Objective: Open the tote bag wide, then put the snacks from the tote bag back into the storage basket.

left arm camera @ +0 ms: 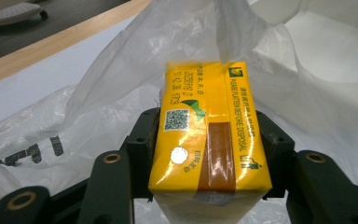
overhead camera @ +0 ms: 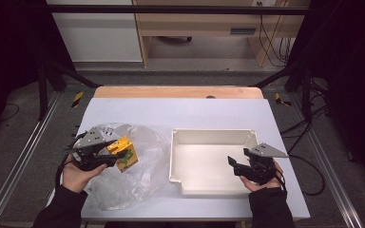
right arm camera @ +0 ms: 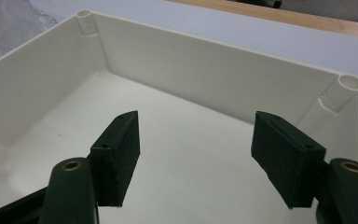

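Now the left gripper (left arm camera: pixel 205 154) pinches the yellow carton (left arm camera: pixel 208 135) between both pads, above the clear plastic bag (overhead camera: pixel 142 166). Right gripper (right arm camera: pixel 196 154) has pads spread apart, over the white tray (right arm camera: pixel 223 79).

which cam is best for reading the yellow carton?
Left gripper view: the yellow carton sits close up between the jaws, with its QR code and print legible. High view shows it small, over the plastic bag.
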`<state>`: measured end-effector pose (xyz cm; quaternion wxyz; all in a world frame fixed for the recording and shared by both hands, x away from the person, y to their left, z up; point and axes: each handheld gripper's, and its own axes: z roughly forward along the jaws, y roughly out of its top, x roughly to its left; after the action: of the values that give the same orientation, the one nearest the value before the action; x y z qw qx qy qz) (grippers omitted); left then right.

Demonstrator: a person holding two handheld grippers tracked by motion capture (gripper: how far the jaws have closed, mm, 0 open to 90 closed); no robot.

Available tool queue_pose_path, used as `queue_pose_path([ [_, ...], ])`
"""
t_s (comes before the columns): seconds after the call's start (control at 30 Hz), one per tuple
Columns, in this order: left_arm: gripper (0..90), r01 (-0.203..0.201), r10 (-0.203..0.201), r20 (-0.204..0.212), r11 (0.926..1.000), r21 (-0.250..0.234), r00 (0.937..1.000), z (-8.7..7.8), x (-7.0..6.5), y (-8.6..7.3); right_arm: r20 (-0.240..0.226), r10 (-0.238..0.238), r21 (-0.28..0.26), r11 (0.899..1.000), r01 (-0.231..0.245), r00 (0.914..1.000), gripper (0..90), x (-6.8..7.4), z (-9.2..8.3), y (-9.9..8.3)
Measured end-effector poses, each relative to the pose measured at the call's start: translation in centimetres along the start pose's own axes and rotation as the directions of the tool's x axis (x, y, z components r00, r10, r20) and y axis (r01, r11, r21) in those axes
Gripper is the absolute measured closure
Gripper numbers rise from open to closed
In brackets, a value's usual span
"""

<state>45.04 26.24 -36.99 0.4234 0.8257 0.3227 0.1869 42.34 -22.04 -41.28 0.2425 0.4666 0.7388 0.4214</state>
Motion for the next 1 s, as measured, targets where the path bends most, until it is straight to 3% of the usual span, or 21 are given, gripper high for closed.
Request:
queue_pose_path([
  [0.33, 50.4, 0.009, -0.009, -0.014, 0.9989, -0.047, 0.9999, -2.9, 0.1, 0.5, 0.001, 0.002, -0.004, 1.000, -0.002, 1.0000, 32.6, 0.0, -0.1, 0.1],
  [0.53, 50.4, 0.046, -0.048, -0.029, 0.9947, -0.092, 0.9984, -4.5, 0.2, 0.7, 0.000, 0.004, -0.015, 1.000, -0.004, 1.0000, 32.1, 0.0, -0.3, 0.2],
  [0.7, 50.4, 0.066, -0.068, -0.017, 0.9910, -0.117, 0.9975, -5.1, 0.1, 0.9, 0.001, 0.007, -0.023, 1.000, -0.007, 1.0000, 31.5, 0.0, -0.5, 0.3],
  [1.0, 50.4, 0.054, -0.055, -0.001, 0.9848, -0.165, 0.9985, -6.4, -0.6, 1.8, 0.003, 0.010, -0.031, 0.999, -0.009, 1.0000, 30.9, -0.1, -0.7, 0.4],
])
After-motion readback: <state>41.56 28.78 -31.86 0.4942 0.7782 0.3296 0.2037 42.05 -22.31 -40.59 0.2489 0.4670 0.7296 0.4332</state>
